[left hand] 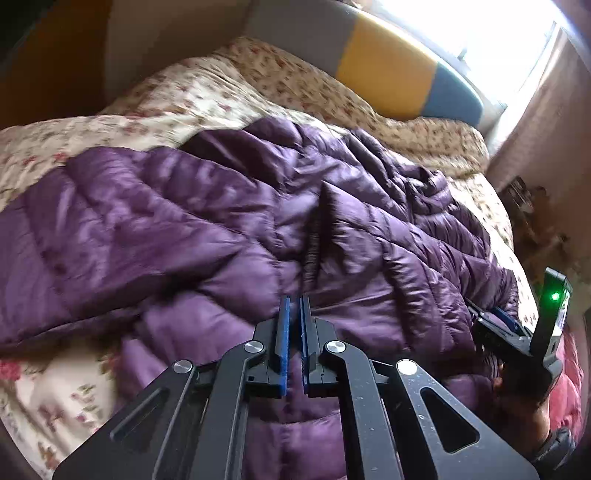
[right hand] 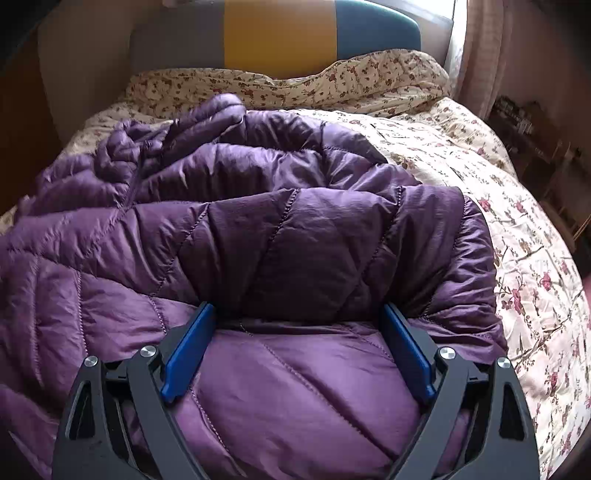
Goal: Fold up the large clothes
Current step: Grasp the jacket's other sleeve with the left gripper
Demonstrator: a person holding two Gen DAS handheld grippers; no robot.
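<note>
Left wrist view: the left hand-held gripper [left hand: 294, 301] hovers over the purple quilted down jacket [left hand: 229, 221], blue pads nearly pressed together, pinching nothing. Right wrist view: the right hand-held gripper [right hand: 297, 314] is spread wide, straddling a jacket fold. The jacket lies crumpled on the floral bedspread [right hand: 524, 258].

Bedroom with a floral-covered bed under a bright window

A grey, yellow and blue headboard [right hand: 280, 33] stood at 12 o'clock behind the floral bedspread [right hand: 517, 236]; daylight blazed through the window [left hand: 472, 33] at 1 o'clock, pink curtain [right hand: 491, 48] beside it.
</note>
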